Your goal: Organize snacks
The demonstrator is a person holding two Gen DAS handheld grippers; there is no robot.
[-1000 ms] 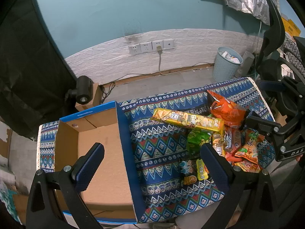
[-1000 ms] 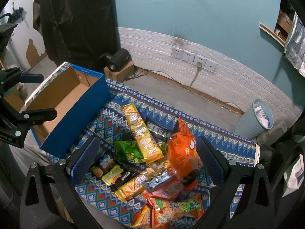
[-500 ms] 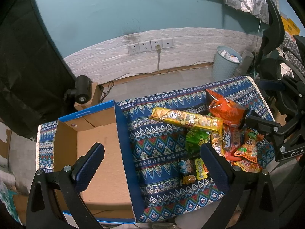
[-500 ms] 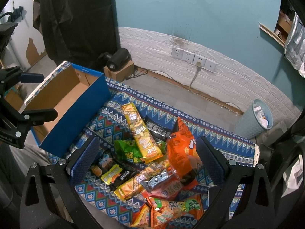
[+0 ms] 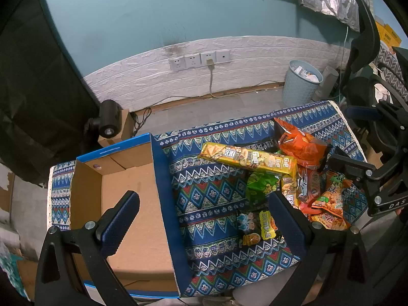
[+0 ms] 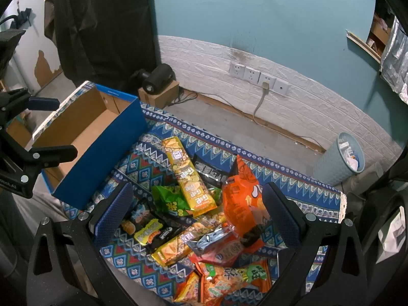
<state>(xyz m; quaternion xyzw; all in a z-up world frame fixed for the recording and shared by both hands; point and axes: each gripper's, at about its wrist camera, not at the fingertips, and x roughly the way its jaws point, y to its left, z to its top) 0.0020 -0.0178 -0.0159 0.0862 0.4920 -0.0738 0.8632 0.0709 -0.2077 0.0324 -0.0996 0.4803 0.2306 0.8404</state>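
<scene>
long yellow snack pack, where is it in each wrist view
Left wrist: long yellow snack pack lies right of centre, crosswise, above the green bag.
Right wrist: it lies at centre, running lengthwise toward the camera.
Shared landmark: the blue cardboard box, left of it in both.

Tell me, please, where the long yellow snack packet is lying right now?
The long yellow snack packet lies on the patterned cloth, right of the blue cardboard box, its near end overlapping the green bag, with the orange bag to its right.
</scene>
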